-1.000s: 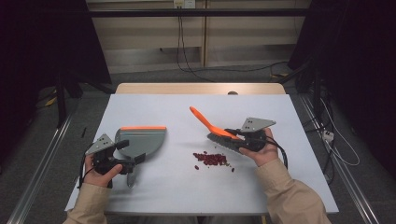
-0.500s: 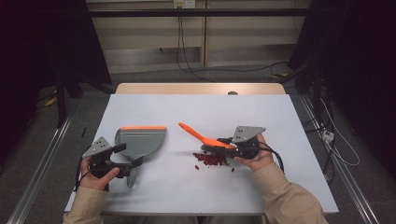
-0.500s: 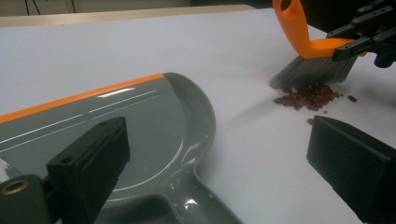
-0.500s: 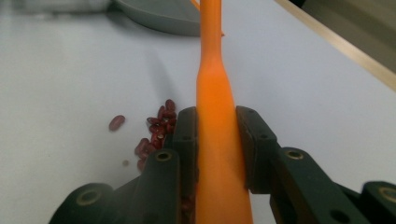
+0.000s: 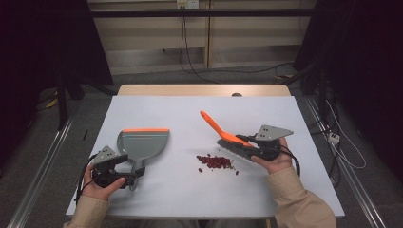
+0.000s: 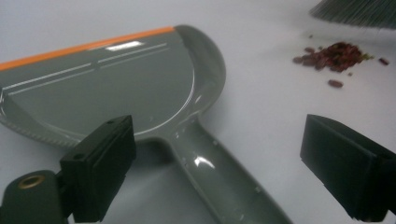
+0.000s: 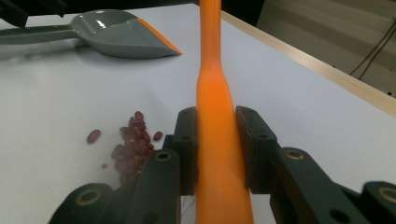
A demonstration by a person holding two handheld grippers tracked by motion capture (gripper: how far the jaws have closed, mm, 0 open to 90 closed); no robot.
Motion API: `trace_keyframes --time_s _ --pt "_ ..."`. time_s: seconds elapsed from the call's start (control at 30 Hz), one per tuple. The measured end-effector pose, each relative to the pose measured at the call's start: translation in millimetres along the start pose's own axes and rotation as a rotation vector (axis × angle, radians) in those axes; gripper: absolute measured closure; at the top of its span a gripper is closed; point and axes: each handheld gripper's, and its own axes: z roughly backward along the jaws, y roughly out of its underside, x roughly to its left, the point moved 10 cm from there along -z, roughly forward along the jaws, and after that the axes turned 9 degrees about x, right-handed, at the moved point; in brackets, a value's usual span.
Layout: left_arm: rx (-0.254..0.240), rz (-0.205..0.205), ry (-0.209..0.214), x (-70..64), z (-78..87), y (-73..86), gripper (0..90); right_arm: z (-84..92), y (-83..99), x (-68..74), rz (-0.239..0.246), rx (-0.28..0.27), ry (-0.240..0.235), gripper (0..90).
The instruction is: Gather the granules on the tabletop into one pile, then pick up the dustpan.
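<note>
While right gripper (image 5: 247, 148) clamps orange-handled brush (image 5: 223, 134), our left gripper (image 5: 124, 172), jaws just narrowing, unclamped, straddles grey plastic dustpan (image 5: 141, 145) handle, running lengthwise between them; red beans (image 5: 216, 162) rightward.

One dustpan (image 5: 142, 145), one brush (image 5: 228, 137), one table (image 5: 190, 199) and one heap of beans (image 5: 216, 162) are counted.

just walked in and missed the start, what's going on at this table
A person is sweeping up a small pile of red beans on the white table. The right gripper is clamped on the orange handle of a brush, whose bristles sit beside the pile. The left gripper straddles the handle of the grey dustpan; its jaws have just been closing but do not press on it yet. No beans are in the pan.
</note>
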Motion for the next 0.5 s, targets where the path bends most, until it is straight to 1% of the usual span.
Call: trace_keyframes --time_s 0.03,0.07,0.17,0.2,0.23,0.3,0.33,0.4,0.43,0.5 --pt "0.012 0.007 -0.006 1.4 -1.0 1.6 11.4 1.2 0.8 -1.9 -0.01 -0.001 0.007 71.6" --pt "0.019 0.012 -0.015 2.6 -1.9 2.6 12.7 2.4 1.0 -3.2 -0.01 -0.007 0.008 71.6" --pt "0.034 0.023 -0.02 4.8 -3.1 5.2 12.9 4.1 1.4 -5.8 -0.016 -0.01 0.02 71.6" --pt "0.037 0.028 -0.027 5.8 -3.4 6.1 12.9 4.5 1.6 -6.2 -0.018 -0.011 0.021 71.6" --pt "0.045 0.023 -0.038 7.6 -3.2 7.3 12.9 5.0 2.0 -7.5 -0.024 -0.011 0.032 71.6" --pt "0.049 0.038 -0.041 8.5 -3.4 9.2 12.9 5.9 2.1 -9.0 -0.025 -0.013 0.032 71.6" --pt "0.05 0.039 -0.044 9.0 -3.5 9.9 12.9 6.7 2.1 -11.4 -0.035 -0.017 0.046 71.5" --pt "0.069 0.037 -0.054 10.6 -3.2 12.6 12.9 7.3 2.8 -13.1 -0.042 -0.018 0.046 71.6" --pt "0.071 0.045 -0.051 10.2 -4.4 14.1 12.9 7.2 3.5 -13.9 -0.045 -0.015 0.051 71.6" --pt "0.095 0.054 -0.054 10.4 -6.7 17.9 12.9 6.5 6.4 -15.9 -0.045 0.006 0.068 71.5"
